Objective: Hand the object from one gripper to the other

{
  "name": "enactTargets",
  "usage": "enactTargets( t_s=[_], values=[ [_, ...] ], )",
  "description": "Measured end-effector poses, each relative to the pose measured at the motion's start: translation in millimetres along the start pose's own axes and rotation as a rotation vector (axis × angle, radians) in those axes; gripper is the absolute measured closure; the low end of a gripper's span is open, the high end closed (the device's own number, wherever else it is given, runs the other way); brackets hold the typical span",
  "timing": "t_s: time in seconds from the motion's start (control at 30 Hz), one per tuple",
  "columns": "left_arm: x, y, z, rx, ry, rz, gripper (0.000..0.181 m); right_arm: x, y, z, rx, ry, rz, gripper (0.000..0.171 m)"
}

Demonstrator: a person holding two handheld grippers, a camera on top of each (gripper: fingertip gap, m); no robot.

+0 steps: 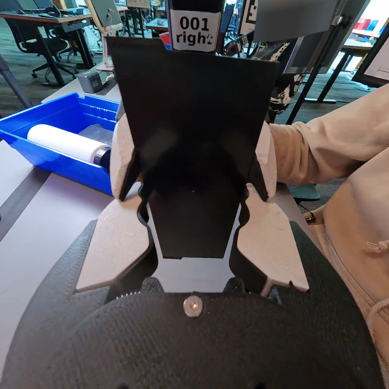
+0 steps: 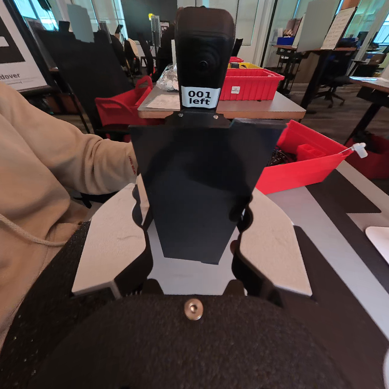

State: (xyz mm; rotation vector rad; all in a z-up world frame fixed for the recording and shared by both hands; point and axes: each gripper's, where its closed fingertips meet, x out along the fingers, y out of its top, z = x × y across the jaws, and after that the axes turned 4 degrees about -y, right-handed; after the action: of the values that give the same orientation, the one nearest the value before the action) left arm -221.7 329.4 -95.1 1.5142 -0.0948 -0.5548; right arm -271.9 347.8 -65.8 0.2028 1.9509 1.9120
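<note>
The black panel [image 1: 193,130] stood between both grippers; the left gripper [image 1: 193,212] and the right gripper [image 2: 193,212] each seemed closed on its edges.

Several printed marks are carried in this office scene, though their wording is not reproduced. In the left wrist view, a white label [image 1: 193,31] with bold black characters is fixed to a black camera housing [image 1: 194,5]. In the right wrist view, a matching white tag [image 2: 199,97] is stuck on the facing black camera body [image 2: 203,52]. A white poster [image 2: 12,63] with grey lettering is seen at left, red stitched lettering [image 2: 132,165] on a beige sleeve cuff, a small white sticker [image 2: 235,90] on a red bin [image 2: 250,84], and a handwritten board [image 2: 336,27], too small to be read.
</note>
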Motion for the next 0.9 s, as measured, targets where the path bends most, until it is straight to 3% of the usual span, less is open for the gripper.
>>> enactTargets(
  t_s=[0.03,0.23,0.47,0.7,0.9],
  values=[
    [1,0,0,0.002,-0.001,-0.001,0.095,-2,1,2,0.008,-0.005,0.003,0.085],
    [-3,4,1,-0.002,-0.014,0.025,0.094,-4,3,3,-0.014,-0.005,0.023,0.085],
    [-81,48,-9,0.036,0.112,0.214,0.099,-32,5,19,-0.024,-0.071,0.017,0.085],
    [-32,37,5,0.064,0.07,0.107,0.079,9,-16,-2,-0.005,0.03,-0.051,0.085],
    [-19,29,14,0.097,0.026,0.06,0.093,21,-20,-14,-0.028,0.057,-0.084,0.085]
  ],
)
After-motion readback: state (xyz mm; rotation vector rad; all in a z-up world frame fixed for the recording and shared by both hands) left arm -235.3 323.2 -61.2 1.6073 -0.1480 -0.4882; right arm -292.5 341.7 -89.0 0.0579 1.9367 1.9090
